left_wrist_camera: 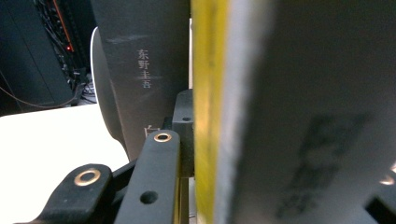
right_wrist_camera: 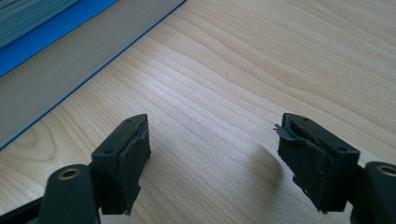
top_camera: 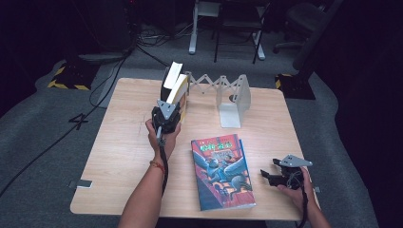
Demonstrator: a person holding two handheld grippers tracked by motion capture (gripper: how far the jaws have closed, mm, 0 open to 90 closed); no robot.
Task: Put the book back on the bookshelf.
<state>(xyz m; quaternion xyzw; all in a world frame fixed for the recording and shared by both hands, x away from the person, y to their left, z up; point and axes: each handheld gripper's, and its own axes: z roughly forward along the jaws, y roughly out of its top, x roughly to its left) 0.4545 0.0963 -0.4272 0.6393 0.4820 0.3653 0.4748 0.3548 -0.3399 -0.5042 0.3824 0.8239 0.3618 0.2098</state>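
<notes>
My left gripper is shut on a book with a yellow-edged cover, holding it upright at the table's back, left of centre. In the left gripper view that book presses against the black left jaw, and a dark grey book with white characters stands just behind it. The dark book leans at the left end of a white extending book rack. A blue illustrated book lies flat at the front. To its right, my right gripper rests open and holds nothing.
The wooden table has bare room at the left and front left. The blue book's page edge lies close to the right gripper. Beyond the table, cables, desk legs and an office chair stand on the grey floor.
</notes>
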